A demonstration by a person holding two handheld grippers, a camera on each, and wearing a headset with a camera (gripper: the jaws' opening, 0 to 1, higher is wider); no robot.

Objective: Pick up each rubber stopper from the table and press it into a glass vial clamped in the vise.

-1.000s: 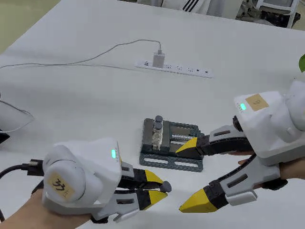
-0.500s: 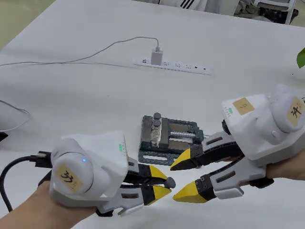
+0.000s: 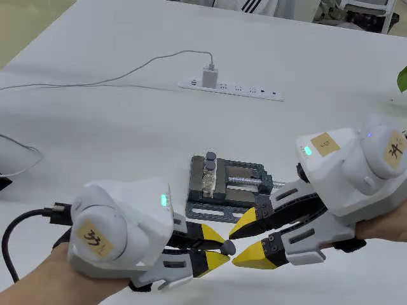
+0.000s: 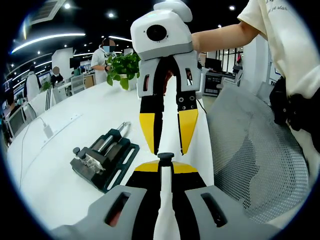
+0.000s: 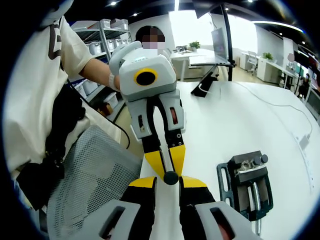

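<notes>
So, background stuff: a white power strip point(image 3: 230, 89) sits upper middle in the head view, with a white charger point(image 3: 209, 77) plugged into its left end and a thin white cable point(image 3: 127, 75) snaking off toward the left edge. A green leaf point(image 3: 402, 79) pokes in at the far right edge.

In the left gripper view, a grey mesh chair point(image 4: 250, 150) takes up the right side. A leafy potted plant point(image 4: 122, 67) stands upper left of centre, with a person point(image 4: 102, 55) just left of it and a ceiling light strip point(image 4: 47, 39) above.

The right gripper view has storage shelves point(image 5: 100, 40) in the upper left and a monitor point(image 5: 217, 45) up top.
</notes>
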